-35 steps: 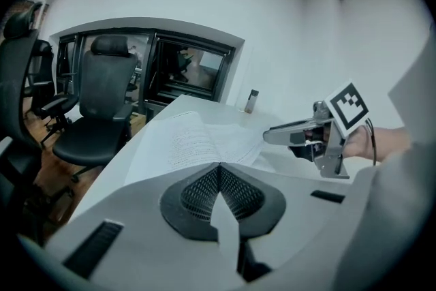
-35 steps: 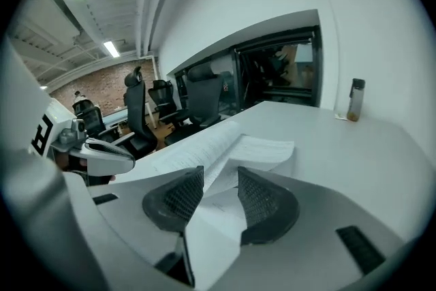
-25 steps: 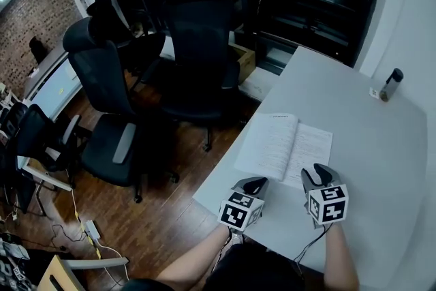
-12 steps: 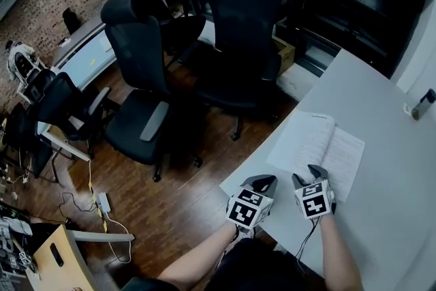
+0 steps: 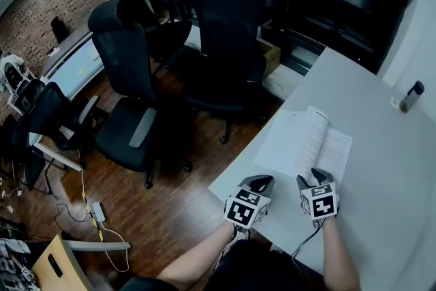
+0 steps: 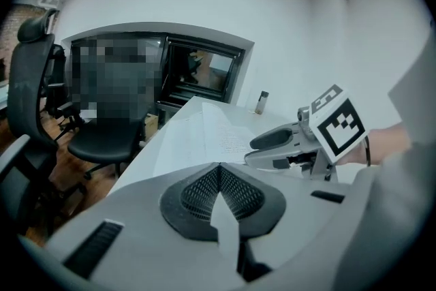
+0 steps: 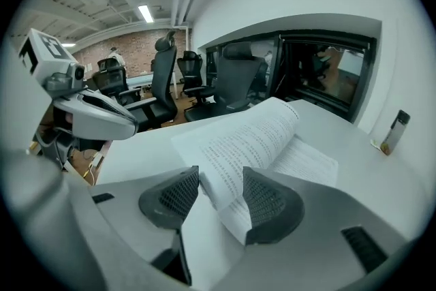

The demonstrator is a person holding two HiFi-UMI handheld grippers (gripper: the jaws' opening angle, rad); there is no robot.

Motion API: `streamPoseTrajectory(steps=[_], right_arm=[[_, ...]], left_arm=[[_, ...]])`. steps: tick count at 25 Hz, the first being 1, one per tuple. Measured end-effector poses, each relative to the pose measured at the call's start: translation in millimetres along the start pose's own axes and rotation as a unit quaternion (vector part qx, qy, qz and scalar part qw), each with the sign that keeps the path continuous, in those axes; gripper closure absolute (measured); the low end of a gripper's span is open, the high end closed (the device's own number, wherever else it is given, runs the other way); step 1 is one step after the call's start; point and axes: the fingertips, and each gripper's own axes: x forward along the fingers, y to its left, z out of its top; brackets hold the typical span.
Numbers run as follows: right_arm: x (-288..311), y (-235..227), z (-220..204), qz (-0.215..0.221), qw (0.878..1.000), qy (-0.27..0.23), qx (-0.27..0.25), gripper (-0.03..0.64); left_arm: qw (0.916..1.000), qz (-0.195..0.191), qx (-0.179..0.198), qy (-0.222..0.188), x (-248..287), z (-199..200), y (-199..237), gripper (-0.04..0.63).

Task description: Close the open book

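The open book [image 5: 293,140] lies on the grey table [image 5: 381,167], with a sheaf of its pages arched up near the spine. My right gripper [image 5: 313,177] is at the book's near edge. In the right gripper view its jaws [image 7: 219,177] stand wide apart, and the lifted pages [image 7: 252,136] rise between them without being pinched. My left gripper [image 5: 257,182] hovers at the table's near edge, left of the book. Its pads [image 6: 219,167] meet on nothing. The book [image 6: 204,129] and the right gripper [image 6: 251,150] also show ahead in the left gripper view.
A small dark bottle [image 5: 411,96] stands at the table's far right. Black office chairs [image 5: 228,31] [image 5: 122,78] crowd the wooden floor left of the table. The table's left edge [image 5: 235,170] runs just beside the left gripper.
The right gripper has come down onto the book's near edge. The pages, flat before, now arch up between its jaws. The left gripper has barely shifted.
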Motion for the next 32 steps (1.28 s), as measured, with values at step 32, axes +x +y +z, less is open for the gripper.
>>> streamPoseTrajectory(steps=[32], right_arm=[[39, 25, 33, 0.010, 0.999, -0.005, -0.048, 0.612]], left_arm=[[0.9998, 0.017, -0.006, 0.003, -12, -7, 9, 0.591]])
